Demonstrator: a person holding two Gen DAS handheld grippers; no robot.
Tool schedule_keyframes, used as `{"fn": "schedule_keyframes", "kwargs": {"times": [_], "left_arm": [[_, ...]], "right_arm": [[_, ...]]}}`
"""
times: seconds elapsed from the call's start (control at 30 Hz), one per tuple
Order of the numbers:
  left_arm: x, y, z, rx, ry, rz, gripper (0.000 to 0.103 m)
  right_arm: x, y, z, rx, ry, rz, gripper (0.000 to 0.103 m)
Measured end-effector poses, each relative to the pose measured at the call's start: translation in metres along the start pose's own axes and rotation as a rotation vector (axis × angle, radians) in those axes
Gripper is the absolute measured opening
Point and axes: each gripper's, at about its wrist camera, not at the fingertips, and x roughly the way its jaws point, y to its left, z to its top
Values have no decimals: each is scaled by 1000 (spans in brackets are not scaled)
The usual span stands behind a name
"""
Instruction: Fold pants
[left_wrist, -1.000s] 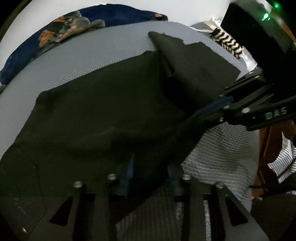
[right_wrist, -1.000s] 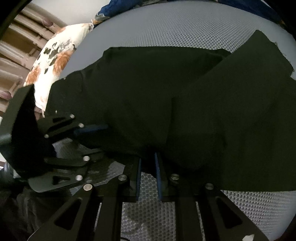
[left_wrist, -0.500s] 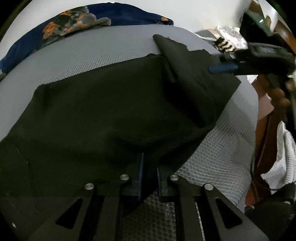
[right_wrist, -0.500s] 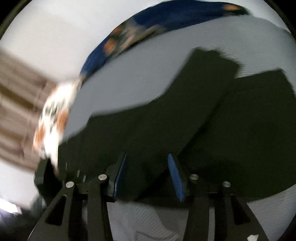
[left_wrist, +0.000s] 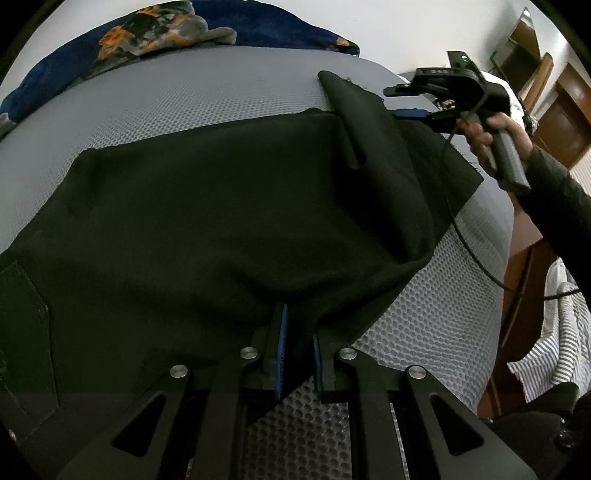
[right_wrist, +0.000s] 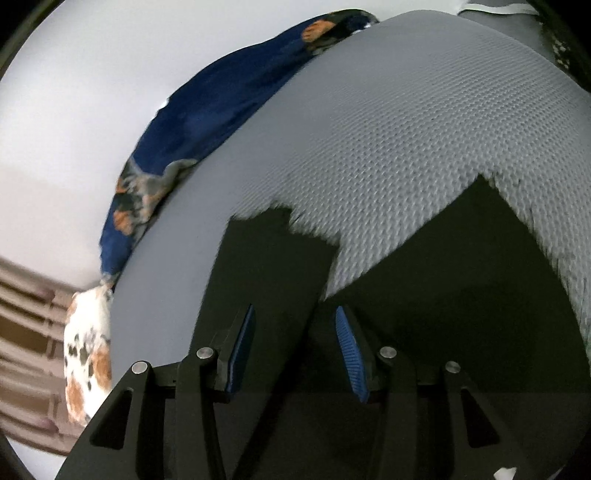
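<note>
While the left gripper (left_wrist: 297, 341) is clenched on the near edge of the black pants (left_wrist: 221, 221), which lie spread on the grey mattress (left_wrist: 184, 99), the right gripper (right_wrist: 295, 339) hangs open over the leg ends. I judge the fold is being prepared: next the right one must close on a hem so both can carry cloth over. One second ago the right gripper pinched the edge beside the left; since then it has let go and moved away.
</note>
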Motion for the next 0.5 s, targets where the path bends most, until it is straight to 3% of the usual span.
{"fn": "schedule_keyframes", "kwargs": {"times": [0.13, 0.5], "left_arm": [[1, 1, 1, -6, 4, 0, 12], [0, -2, 2, -14, 8, 12, 12]], "right_arm": [[6, -6, 14, 27, -19, 5, 39], [18, 6, 26, 4, -35, -34, 7]]}}
